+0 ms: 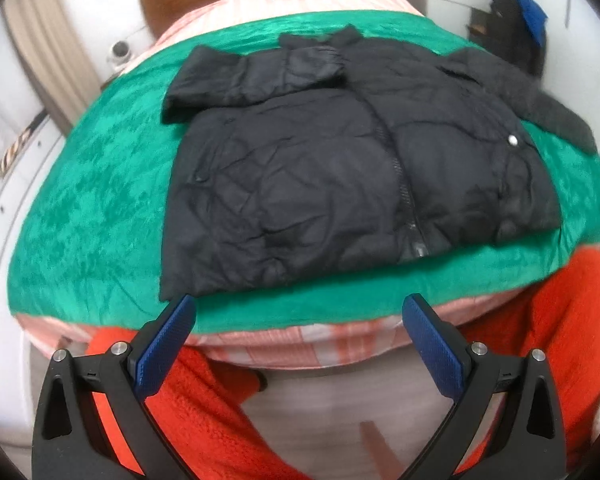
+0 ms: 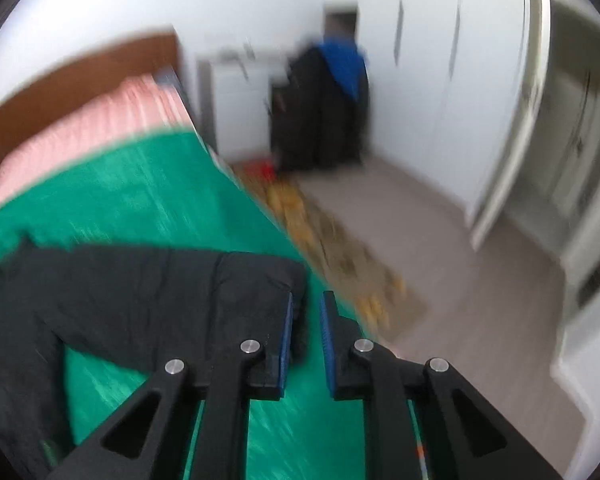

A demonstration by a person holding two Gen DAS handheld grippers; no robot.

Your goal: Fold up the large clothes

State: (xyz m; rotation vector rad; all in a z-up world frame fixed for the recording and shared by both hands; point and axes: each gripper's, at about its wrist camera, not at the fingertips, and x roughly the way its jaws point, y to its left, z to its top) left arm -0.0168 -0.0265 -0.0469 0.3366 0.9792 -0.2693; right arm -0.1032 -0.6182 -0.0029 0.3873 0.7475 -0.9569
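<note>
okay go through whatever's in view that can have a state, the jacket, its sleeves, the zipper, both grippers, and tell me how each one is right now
black jacket: lying flat on the green blanket, front up.
zipper: closed.
far-left sleeve: folded in across the chest.
other sleeve: stretched out sideways, cuff between the right gripper's fingers.
left gripper: open, empty, near the hem.
right gripper: nearly shut at the cuff; grip unclear through blur.

Left wrist view from bed foot facing headboard, right wrist view low over bed's side, sharing green blanket (image 1: 100, 220)
</note>
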